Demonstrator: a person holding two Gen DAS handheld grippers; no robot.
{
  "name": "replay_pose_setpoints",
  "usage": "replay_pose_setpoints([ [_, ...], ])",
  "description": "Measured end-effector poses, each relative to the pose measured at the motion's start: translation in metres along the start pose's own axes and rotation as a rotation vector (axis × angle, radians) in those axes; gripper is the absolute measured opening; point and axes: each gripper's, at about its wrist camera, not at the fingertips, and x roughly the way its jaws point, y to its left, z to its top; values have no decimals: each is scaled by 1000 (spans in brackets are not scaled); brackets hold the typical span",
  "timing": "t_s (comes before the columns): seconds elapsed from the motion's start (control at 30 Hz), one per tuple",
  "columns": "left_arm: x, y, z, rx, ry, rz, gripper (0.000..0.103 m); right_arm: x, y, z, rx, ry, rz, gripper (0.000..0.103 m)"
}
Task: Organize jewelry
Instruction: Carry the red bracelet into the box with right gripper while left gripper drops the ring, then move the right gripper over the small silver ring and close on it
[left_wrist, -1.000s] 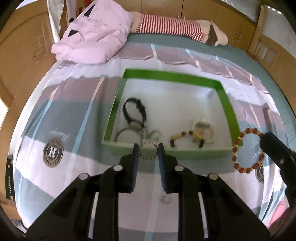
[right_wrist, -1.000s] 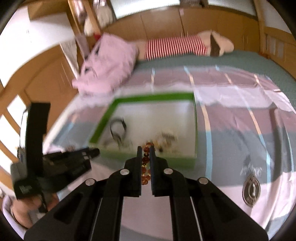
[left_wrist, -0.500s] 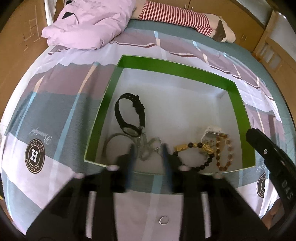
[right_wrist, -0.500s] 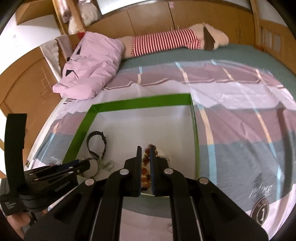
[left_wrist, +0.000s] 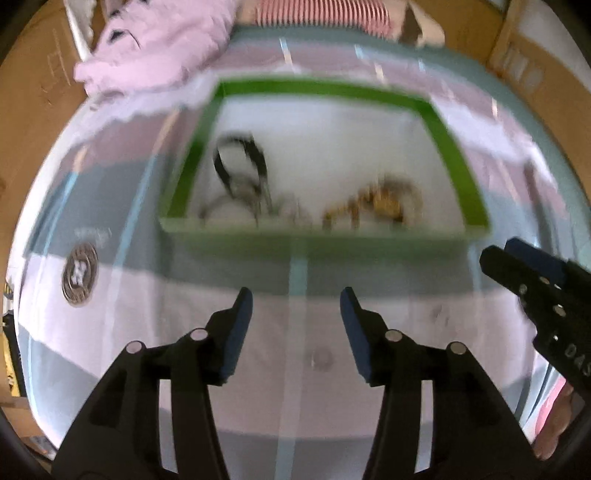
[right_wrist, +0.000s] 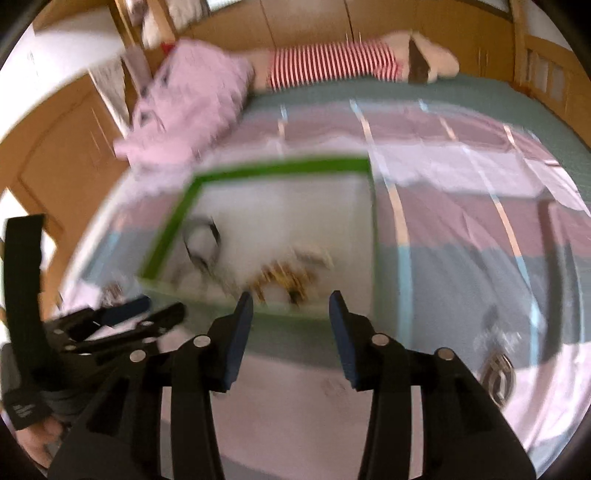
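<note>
1. Left hand-held gripper (left_wrist: 296, 299) at bottom middle of its view: open wide, holding nothing.
2. Right hand-held gripper (right_wrist: 291, 303) at bottom middle of its view: open wide too, empty.
3. Jewelry (left_wrist: 373, 206) blurry, lying inside the green tray (left_wrist: 317, 88), middle of frame, on the bed (left_wrist: 110, 317).
4. Small ring (left_wrist: 320, 357) on the bed, lower middle.

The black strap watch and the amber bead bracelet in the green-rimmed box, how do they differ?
The black strap watch is dark and lies toward the left wall of the green-rimmed box; the amber bead bracelet is golden-brown and lies right of it, nearer the front wall. Both rest inside, neither held.
</note>
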Motion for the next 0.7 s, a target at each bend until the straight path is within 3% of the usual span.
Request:
replay_pose_setpoints([
  [0.13,16,-3,-10,37,50,18,50,25,-3,-26,-77,120,-72,42],
  [0.2,20,2,-11,5,77,7,49,34,-8,-33,-68,167,-90,33],
  [0.37,26,-1,-15,1,112,-26,51,57,-16,-41,-14,274,-80,33],
  [0.7,37,-6,-24,24,159,-27,59,78,-3,-50,-56,301,-118,33],
])
